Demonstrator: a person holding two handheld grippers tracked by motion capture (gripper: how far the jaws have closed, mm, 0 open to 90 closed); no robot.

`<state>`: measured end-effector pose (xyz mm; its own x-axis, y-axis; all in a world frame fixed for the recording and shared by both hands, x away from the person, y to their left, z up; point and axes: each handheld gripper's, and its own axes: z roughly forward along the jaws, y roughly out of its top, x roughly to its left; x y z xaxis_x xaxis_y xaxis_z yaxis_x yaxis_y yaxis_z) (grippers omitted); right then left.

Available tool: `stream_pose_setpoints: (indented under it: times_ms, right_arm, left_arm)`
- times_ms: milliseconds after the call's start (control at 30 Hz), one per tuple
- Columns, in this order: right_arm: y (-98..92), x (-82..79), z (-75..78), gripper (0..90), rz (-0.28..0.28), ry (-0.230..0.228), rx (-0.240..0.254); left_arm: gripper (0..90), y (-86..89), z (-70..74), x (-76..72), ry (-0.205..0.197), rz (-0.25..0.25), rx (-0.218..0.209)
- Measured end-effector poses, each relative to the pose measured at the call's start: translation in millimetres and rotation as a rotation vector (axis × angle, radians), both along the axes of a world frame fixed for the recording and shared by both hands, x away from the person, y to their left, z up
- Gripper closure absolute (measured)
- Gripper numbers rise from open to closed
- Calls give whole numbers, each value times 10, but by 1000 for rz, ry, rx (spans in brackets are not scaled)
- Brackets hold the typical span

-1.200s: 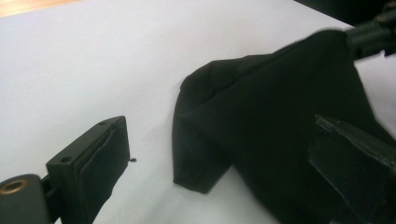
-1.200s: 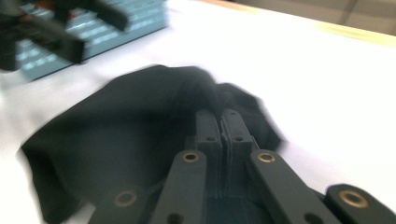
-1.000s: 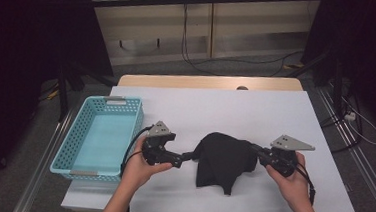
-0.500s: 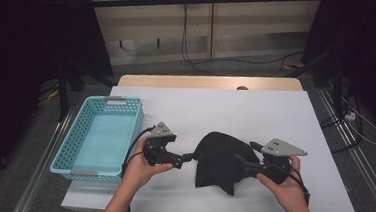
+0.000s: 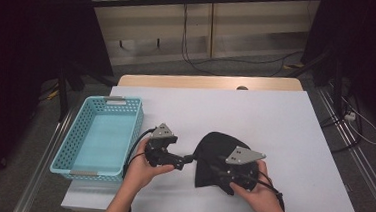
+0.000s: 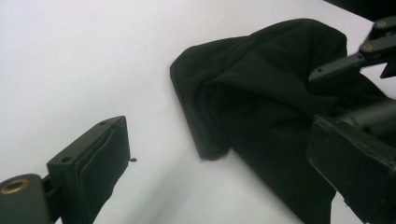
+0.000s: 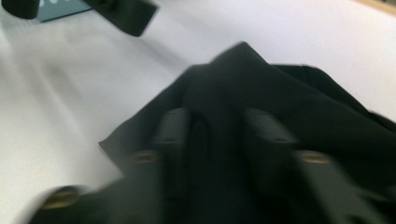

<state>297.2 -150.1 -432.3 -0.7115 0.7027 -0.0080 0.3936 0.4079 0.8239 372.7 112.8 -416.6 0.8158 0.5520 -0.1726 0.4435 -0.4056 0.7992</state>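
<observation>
A crumpled black cloth [image 5: 218, 145] lies on the white table [image 5: 275, 117] near its front edge. My left gripper [image 5: 190, 159] rests just left of it, pointing at it. In the left gripper view its jaws [image 6: 219, 128] stand wide open, with the cloth [image 6: 261, 93] ahead of them and against the right jaw. My right gripper [image 5: 220, 169] sits on the cloth's near right part, pointing left. In the blurred right gripper view its jaws [image 7: 217, 126] straddle a raised fold of the cloth [image 7: 233, 79]. They have just been closing and still stand apart.
A light blue plastic basket [image 5: 126, 102] sits at the table's left edge, close to my left hand. The table's far and right parts are bare white. Beyond the far edge are a wooden strip, cables on the floor and dark stands.
My right gripper has let go at the cloth's right edge and moved left onto the cloth. The cloth is now bunched narrower. My left gripper has stayed in place.
</observation>
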Motion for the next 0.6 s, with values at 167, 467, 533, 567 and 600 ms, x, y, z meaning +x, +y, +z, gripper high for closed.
stream_pose_setpoints:
  times_ms: [167, 467, 533, 567, 600]
  right_arm:
    - [-307, 21, 151, 875, -71, -15, 108]
    - [-926, -9, 244, 880, -221, -52, 139]
    - [-1020, -3, 233, 881, -256, -51, 136]
    - [-1076, 7, 219, 880, -274, -51, 132]
    - [-1136, 12, 199, 880, -293, -42, 134]
  left_arm:
    - [59, -19, -9, -8, 1, -5, 3]
    - [61, -98, -75, -17, 14, -16, 14]
    - [64, -112, -84, -17, 14, -23, 19]
    - [64, -122, -89, -21, 14, -20, 15]
    - [64, -130, -92, -21, 15, -20, 12]
